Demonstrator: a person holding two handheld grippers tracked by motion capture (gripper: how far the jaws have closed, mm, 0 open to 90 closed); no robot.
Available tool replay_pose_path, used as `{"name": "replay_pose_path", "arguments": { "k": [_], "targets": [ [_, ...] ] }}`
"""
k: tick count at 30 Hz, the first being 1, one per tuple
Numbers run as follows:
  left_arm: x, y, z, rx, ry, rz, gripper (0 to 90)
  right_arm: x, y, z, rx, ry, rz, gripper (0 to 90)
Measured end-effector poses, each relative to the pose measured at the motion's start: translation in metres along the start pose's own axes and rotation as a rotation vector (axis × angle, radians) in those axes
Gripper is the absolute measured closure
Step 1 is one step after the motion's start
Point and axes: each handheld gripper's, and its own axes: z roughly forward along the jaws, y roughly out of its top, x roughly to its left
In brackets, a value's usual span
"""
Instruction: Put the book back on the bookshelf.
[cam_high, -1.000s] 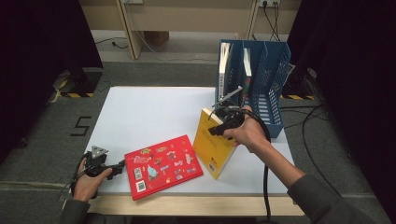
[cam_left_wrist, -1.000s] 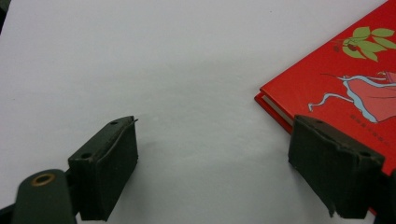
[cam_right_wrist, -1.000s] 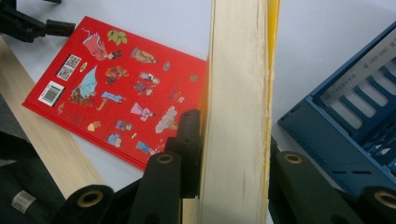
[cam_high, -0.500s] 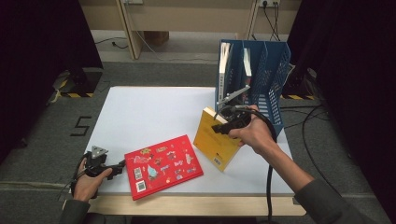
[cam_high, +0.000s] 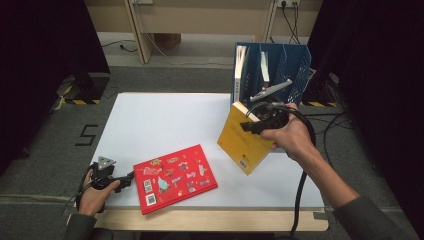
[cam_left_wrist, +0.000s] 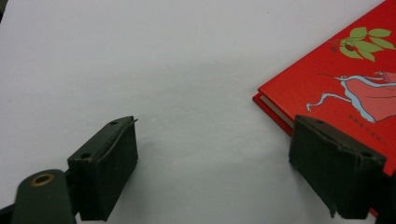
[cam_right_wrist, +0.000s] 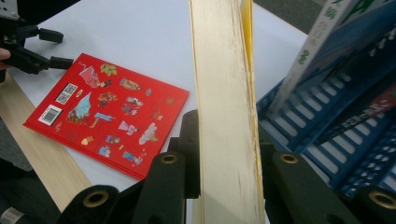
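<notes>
A: Surface and room? Quick.

B: White table (cam_high: 150, 120) with a wood front edge, grey carpet around it, dark curtains at both sides, cables on the floor at 2 o'clock.

A: Held thing?

B: Yellow book (cam_high: 242, 137), clamped between the shut jaws of the right gripper (cam_high: 250, 125), lifted and tilted, just in front of the blue file rack (cam_high: 295, 70) at 1 o'clock. Its long axis runs from 11 down to 5 o'clock in the high view; page edges (cam_right_wrist: 224, 116) face the right gripper's camera.

A: Left side?

B: Left gripper (cam_high: 131, 176) at 8 o'clock, jaws apart, nothing between them, beside the red book (cam_high: 175, 177) lying flat at 6 o'clock.
</notes>
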Motion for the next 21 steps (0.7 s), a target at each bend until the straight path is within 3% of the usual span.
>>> {"name": "replay_pose_path", "arguments": {
  "k": [9,21],
  "targets": [
    [0.0,0.0,0.0,0.001,-0.002,0.001,14.4,-0.016,-0.001,-0.032,-0.037,-0.059,0.04,75.0],
    [0.001,-0.001,0.001,-0.009,0.0,0.003,12.9,-0.051,-0.005,-0.063,-0.054,-0.165,0.127,75.0]
  ]
}}
